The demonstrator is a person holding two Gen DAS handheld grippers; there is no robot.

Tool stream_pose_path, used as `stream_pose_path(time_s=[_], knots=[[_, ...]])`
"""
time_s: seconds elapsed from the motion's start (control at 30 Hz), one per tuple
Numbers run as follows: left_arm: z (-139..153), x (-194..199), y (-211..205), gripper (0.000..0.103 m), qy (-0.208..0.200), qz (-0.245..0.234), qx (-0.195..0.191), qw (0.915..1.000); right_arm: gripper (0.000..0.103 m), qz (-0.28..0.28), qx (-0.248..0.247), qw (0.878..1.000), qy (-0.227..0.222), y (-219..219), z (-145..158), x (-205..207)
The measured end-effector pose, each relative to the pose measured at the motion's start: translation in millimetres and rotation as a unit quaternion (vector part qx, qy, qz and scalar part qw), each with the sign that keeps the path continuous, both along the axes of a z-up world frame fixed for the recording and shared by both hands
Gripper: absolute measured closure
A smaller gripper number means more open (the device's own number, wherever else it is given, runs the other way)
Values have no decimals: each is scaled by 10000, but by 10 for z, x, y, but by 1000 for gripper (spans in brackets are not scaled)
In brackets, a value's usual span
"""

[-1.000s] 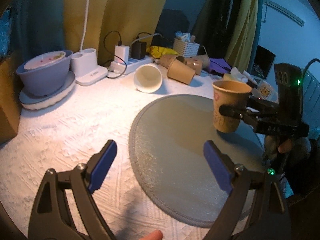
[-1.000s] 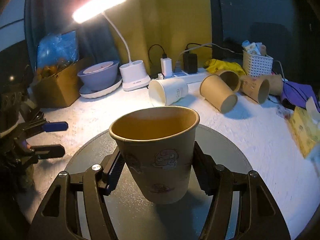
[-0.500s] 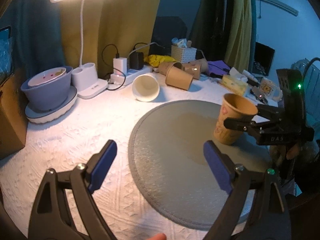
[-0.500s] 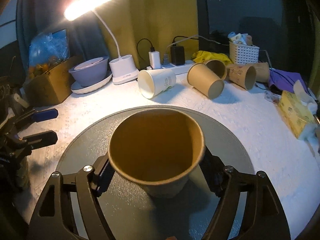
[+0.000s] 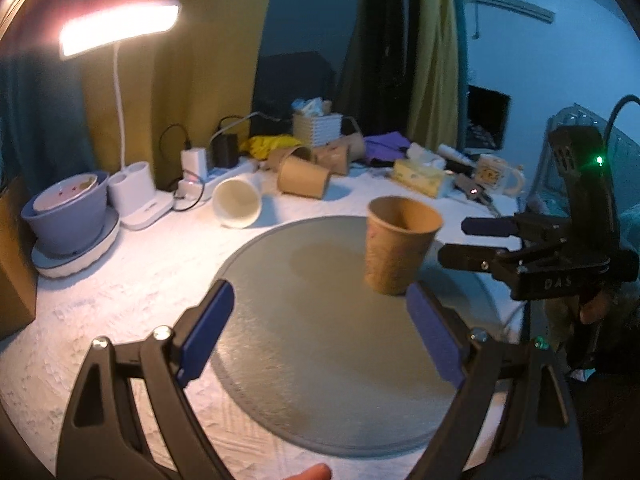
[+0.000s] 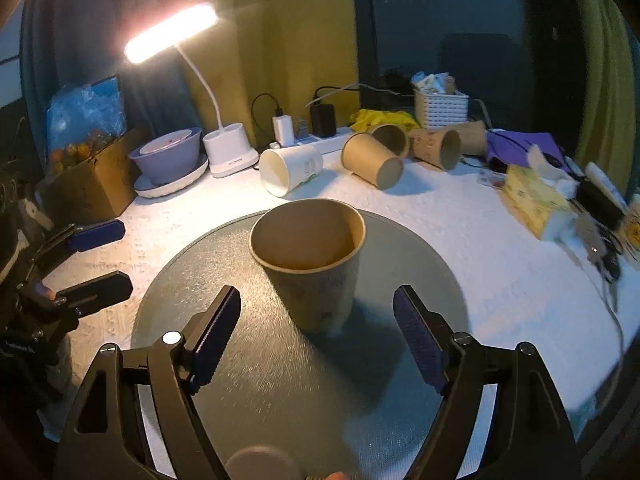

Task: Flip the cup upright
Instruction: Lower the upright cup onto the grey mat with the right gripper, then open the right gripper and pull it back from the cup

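Observation:
A brown paper cup (image 6: 311, 264) stands upright, mouth up, on the round grey mat (image 6: 280, 380); it also shows in the left wrist view (image 5: 398, 250). My right gripper (image 6: 316, 332) is open and empty, its fingers apart just short of the cup; in the left wrist view it (image 5: 460, 242) sits right of the cup. My left gripper (image 5: 320, 336) is open and empty over the mat's (image 5: 320, 360) near side; in the right wrist view it (image 6: 104, 258) is at the far left.
Behind the mat lie a white cup (image 6: 290, 170) and several brown cups (image 6: 372, 160) on their sides. A lamp base (image 6: 230, 154), purple bowl (image 6: 168, 158), power strip (image 6: 320, 142), white basket (image 6: 440, 108), tissue box (image 6: 536, 204) and cardboard box (image 6: 86, 184) ring the table.
My right gripper has let go of the cup, opened and backed away. The cup now stands free on the mat. The left gripper stays open, its view tilted up.

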State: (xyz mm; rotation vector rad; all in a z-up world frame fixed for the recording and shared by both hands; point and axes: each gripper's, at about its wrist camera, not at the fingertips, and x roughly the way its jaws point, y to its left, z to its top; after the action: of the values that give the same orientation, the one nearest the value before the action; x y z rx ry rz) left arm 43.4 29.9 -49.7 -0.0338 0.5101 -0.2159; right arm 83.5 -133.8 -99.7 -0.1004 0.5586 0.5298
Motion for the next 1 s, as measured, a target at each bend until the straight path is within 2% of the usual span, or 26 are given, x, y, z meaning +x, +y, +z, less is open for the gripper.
stream_pose_path(time_s=[0.3,0.47,0.67,0.77,0.9,1.0], knots=[[184,-107,-132,14,-279,-300,-204,9990,21,-514,-7,9970,-581,-162,333,-438],[493,-170,-232,14,-547,-226,-308,9978,21,-635,147,9937,-915,-248,575,-621],[847,-200,-456,14,-961,44,308,9949,22,-740,257,9902,-1159,-320,800,-745],[891,-189,-467,14,-1174,75,321,9925,22,-829,280,9880,-1269,-351,854,-775],[804,-257,-374,14,-1698,283,255,9847,21,-938,252,9859,-1360,-354,853,-774],[718,-213,-305,14,-1552,227,201,9874,21,-1024,232,9839,-1444,-329,822,-766]])
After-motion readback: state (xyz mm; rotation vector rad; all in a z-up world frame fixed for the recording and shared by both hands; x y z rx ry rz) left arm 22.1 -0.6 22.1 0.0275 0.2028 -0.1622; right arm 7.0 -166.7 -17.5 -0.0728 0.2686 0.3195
